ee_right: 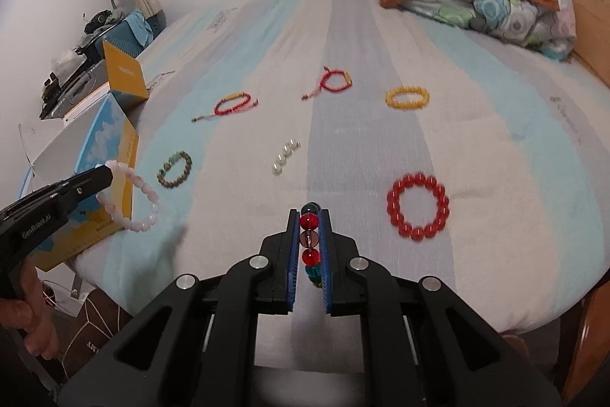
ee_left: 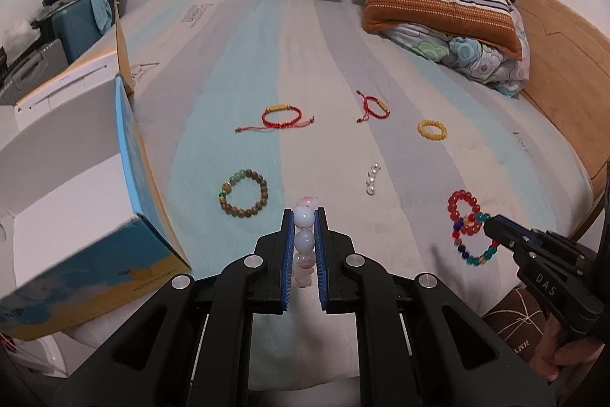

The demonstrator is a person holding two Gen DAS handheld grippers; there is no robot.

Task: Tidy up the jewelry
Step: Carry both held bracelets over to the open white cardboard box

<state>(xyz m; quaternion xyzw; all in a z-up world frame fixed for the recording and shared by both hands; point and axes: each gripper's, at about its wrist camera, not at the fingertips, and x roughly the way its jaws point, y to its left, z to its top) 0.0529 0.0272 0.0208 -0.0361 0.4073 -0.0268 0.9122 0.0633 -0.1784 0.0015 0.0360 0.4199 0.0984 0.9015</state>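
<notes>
**Me:** While both bracelets hang clear of the striped bedsheet [ee_right: 381,37], I count this as the carry step: two pieces picked up, neither put away. My left gripper [ee_left: 305,216] is pinching the pale pink-and-white bead bracelet [ee_left: 305,227], a few beads wedged between the blue pads. My right gripper [ee_right: 309,216] is pressed tight on the red-and-teal bead bracelet [ee_right: 309,222].

**Partner:** Where do they go?

**Me:** My guess is the open blue-and-yellow box [ee_left: 126,155], at about nine o'clock from my left gripper, standing at the bed's edge. The pink bracelet already dangles just in front of its yellow wall in the right wrist view.

**Partner:** So what does the next move call for?

**Me:** Swing the left gripper over the box's open top, then part the pads so the loop falls in. The right one has farther to travel across the bed, and should wait its turn so the tongs don't collide.

**Partner:** And what's left on the sheet?

**Me:** Plenty. From my right gripper: the red bead bracelet [ee_right: 418,206] near two o'clock, the yellow bead bracelet [ee_right: 407,98] at one, a red cord bracelet [ee_right: 335,81] near twelve, a second red cord bracelet [ee_right: 233,105] at eleven, the pearl string [ee_right: 286,157] nearer at eleven, and the brown-and-green bead bracelet [ee_right: 175,174] at ten.
</notes>
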